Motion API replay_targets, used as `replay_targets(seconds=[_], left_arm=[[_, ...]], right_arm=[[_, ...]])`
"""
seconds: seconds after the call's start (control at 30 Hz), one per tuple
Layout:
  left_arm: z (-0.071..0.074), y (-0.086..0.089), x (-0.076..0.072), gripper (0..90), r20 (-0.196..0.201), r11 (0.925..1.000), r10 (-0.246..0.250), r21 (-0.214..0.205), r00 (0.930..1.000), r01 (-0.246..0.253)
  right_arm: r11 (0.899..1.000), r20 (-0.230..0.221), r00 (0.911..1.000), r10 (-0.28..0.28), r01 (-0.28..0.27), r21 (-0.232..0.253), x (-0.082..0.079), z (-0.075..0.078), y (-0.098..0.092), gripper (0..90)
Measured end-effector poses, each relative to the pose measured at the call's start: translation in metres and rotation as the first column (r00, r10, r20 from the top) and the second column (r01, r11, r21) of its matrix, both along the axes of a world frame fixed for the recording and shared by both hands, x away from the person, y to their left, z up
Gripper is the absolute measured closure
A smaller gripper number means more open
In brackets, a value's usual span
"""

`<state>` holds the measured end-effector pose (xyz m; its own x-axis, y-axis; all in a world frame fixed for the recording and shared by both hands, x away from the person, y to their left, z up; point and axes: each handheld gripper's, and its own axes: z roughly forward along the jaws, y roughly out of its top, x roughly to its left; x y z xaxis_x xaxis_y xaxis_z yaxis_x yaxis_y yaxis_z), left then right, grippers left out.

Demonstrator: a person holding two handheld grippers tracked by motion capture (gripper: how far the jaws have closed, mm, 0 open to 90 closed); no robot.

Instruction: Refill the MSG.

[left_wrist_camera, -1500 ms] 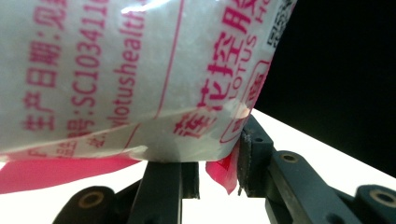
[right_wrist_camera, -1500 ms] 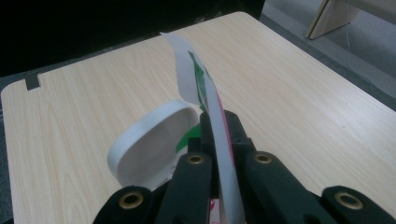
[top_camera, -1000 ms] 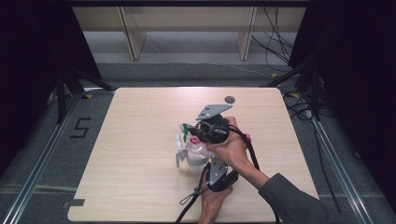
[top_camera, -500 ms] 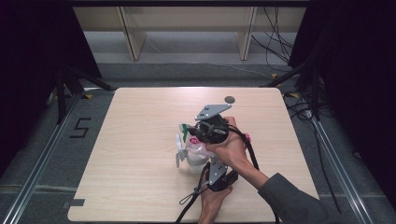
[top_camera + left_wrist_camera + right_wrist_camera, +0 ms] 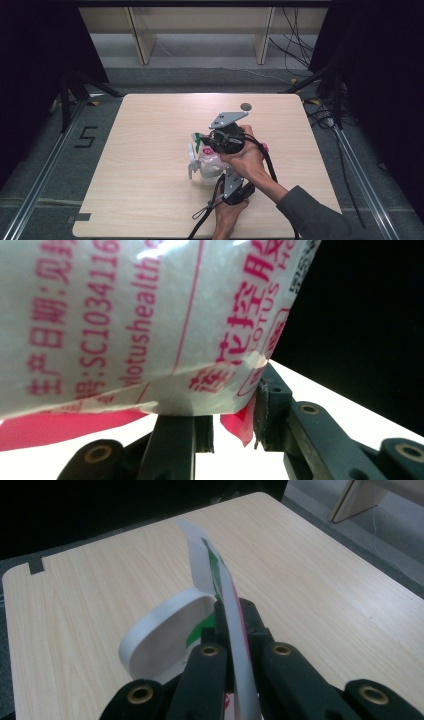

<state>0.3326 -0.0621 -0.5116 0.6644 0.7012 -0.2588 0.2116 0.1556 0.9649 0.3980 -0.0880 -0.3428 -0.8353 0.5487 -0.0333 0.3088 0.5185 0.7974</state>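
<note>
Standing near the middle of the table [image 5: 150, 150], a bit toward the person's side, the white pouch [image 5: 207, 162] w/ pink print is held between both grippers. Left gripper [image 5: 234, 189] comes from below in the high view and its jaws are clamped on the pouch body; in the left gripper view the pouch [image 5: 135, 325] w/ pink characters sits pressed betw. the two black jaws. Right gripper [image 5: 212, 142] is above it, jaws closed together on the thin white top strip [image 5: 235, 625] of the pouch, which has green and pink print; a white round flap [image 5: 165, 630] curls just beside it. Person's hands [image 5: 247, 160] overlap near the pouch. A small dark round thing [image 5: 245, 106] lies well apart, near the far edge.
</note>
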Motion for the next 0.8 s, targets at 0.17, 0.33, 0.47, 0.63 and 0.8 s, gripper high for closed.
replay_targets(seconds=[0.17, 0.33, 0.47, 0.63, 0.8], left_arm=[[0.0001, 0.0000, 0.0000, 72.7, 0.001, 1.0000, 0.000, -0.001, 1.0000, 0.000], [0.0004, 0.0003, 0.0004, 72.8, 0.003, 1.0000, 0.000, 0.000, 1.0000, 0.000], [0.0013, 0.0001, 0.0005, 72.8, 0.005, 1.0000, -0.003, 0.003, 1.0000, 0.003], [0.0006, -0.0001, 0.0007, 72.9, 0.000, 0.9999, -0.011, -0.004, 0.9999, 0.011], [0.0001, 0.0004, 0.0013, 72.9, 0.006, 1.0000, -0.009, 0.001, 0.9999, 0.009]], right_arm=[[1.000, -0.013, 0.9999, -0.007, 0.007, 0.006, -0.0004, 0.0000, 0.0001, 90.0], [1.000, 0.015, 0.9998, 0.015, -0.015, 0.007, 0.0003, 0.0004, 0.0002, 90.0], [1.000, 0.011, 0.9999, 0.011, -0.011, 0.009, -0.0027, 0.0021, -0.0003, 90.0], [1.000, 0.014, 0.9997, 0.020, -0.020, -0.002, -0.0033, 0.0017, 0.0002, 90.0], [1.000, 0.014, 0.9999, 0.003, -0.003, 0.007, -0.0025, 0.0009, 0.0006, 90.0]])
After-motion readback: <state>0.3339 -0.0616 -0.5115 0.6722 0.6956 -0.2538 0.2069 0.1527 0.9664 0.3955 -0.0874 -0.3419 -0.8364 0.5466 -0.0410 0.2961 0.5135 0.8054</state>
